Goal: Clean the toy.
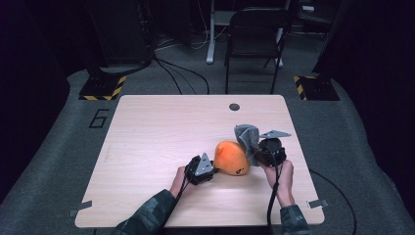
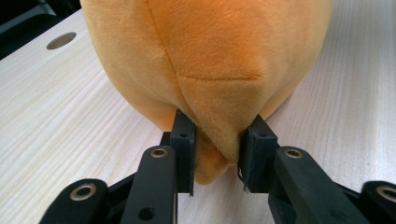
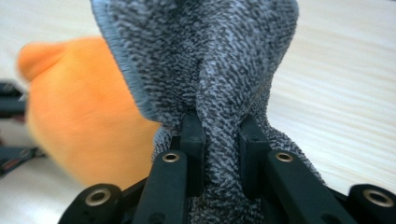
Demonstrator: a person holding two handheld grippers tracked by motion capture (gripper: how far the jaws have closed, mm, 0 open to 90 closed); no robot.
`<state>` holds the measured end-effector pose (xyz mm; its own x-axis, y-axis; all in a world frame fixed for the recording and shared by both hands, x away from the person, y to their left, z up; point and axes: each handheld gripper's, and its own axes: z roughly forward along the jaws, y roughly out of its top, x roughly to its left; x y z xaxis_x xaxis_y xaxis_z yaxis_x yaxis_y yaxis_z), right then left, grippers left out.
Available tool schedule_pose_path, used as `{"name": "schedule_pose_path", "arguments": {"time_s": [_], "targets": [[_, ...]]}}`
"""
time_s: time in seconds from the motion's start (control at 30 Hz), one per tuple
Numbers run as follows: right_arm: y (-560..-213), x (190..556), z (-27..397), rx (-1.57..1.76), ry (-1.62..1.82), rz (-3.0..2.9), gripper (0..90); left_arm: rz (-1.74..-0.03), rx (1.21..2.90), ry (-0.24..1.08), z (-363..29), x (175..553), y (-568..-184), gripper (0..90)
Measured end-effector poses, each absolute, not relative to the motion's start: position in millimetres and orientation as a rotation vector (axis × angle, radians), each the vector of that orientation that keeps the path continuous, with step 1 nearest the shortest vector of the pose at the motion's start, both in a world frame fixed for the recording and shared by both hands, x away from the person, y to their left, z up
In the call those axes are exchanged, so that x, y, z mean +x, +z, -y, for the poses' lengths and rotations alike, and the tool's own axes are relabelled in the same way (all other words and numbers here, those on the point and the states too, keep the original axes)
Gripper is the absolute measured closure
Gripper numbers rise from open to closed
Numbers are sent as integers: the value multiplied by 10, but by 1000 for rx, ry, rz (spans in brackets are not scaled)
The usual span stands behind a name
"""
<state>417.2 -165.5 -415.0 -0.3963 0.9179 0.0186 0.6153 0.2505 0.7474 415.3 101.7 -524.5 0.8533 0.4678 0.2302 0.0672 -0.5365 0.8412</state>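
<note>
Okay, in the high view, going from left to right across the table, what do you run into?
left gripper pinching the plush -> orange plush toy -> grey cloth -> right gripper clamped on the cloth, all on the wooden table.

Table (image 1: 147, 147): bears everything I work on.
Plush toy (image 1: 231, 157): on the table, between my two grippers.
My left gripper (image 1: 211, 169): left of the toy, touching it.
My right gripper (image 1: 257, 149): right of the toy.
Cloth (image 1: 247, 137): behind-right of the toy, at my right gripper.
</note>
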Motion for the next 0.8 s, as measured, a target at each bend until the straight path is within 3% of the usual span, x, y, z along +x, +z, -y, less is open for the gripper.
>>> {"name": "schedule_pose_path", "arguments": {"time_s": [0.4,0.8], "targets": [[-4179,4213,2009,1505,978,-2015,765,-450,1962,447,-1041,4103,-5000,762],[-4074,4170,2097,1521,1007,-1979,764,-642,1907,303,-1102,4098,-4806,758]]}}
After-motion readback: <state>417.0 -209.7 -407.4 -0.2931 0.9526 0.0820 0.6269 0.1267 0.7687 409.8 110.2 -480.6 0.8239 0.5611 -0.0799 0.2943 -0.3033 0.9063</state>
